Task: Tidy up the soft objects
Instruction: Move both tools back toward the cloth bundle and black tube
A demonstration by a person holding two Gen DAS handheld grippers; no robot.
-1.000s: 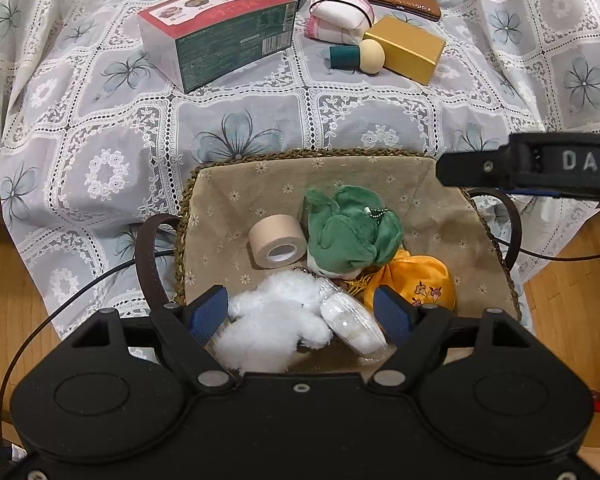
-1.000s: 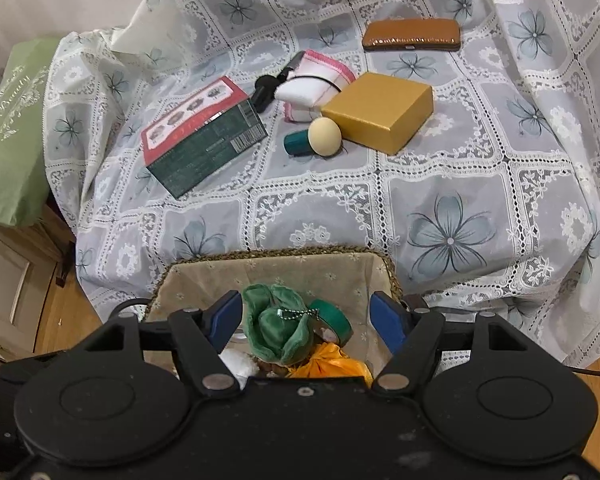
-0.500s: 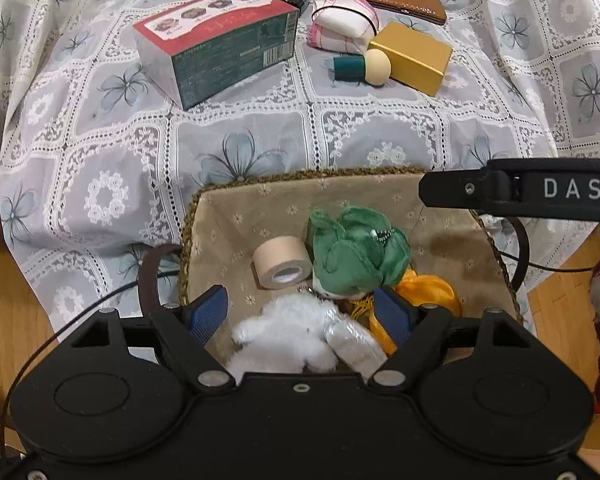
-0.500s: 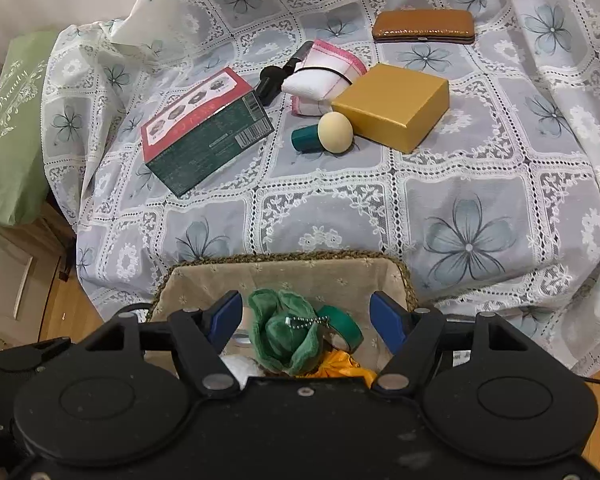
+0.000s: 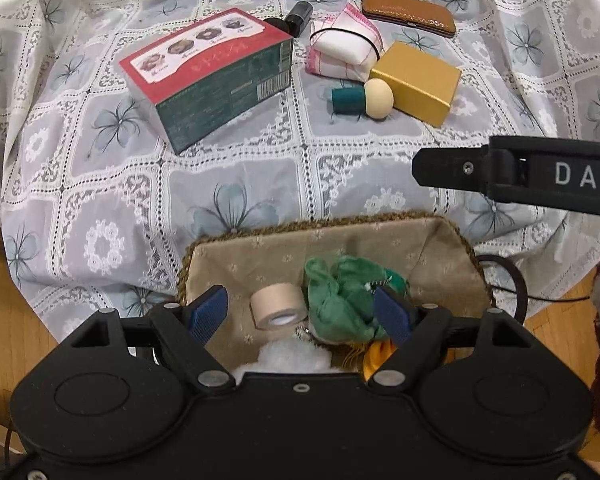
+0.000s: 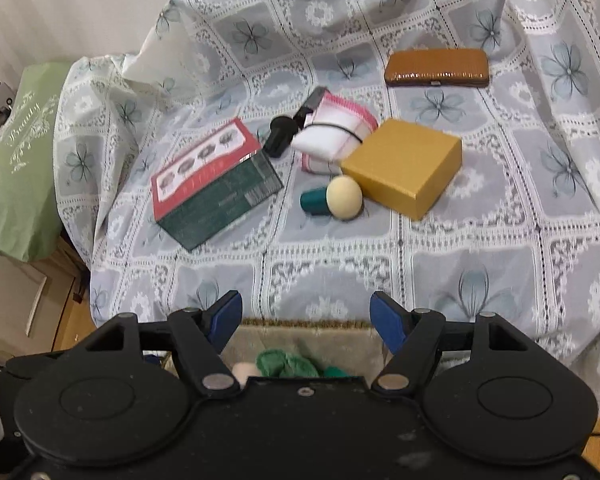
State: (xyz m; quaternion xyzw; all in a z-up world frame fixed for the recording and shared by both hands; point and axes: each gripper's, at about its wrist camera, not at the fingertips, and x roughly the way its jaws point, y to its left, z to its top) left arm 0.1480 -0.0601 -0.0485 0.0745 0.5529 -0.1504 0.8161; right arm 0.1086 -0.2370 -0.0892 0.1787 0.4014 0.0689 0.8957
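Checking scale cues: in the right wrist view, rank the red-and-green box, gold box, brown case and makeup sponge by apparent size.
1. red-and-green box and gold box: look alike, not ranked.
2. brown case, though farther away.
3. makeup sponge.

Tablecloth [image 6: 440, 264] is seen as matt lace-look fabric w/ printed flowers. Basket [image 5: 260, 232] is lined w/ matt beige cloth, rim looks like rough braided fibre. Gold box [image 6: 404, 164] looks like lightly textured card w/ a satin sheen, brown case [image 6: 436, 67] is glossy, leather-like. Green plush [image 5: 340, 300] looks soft, fuzzy.
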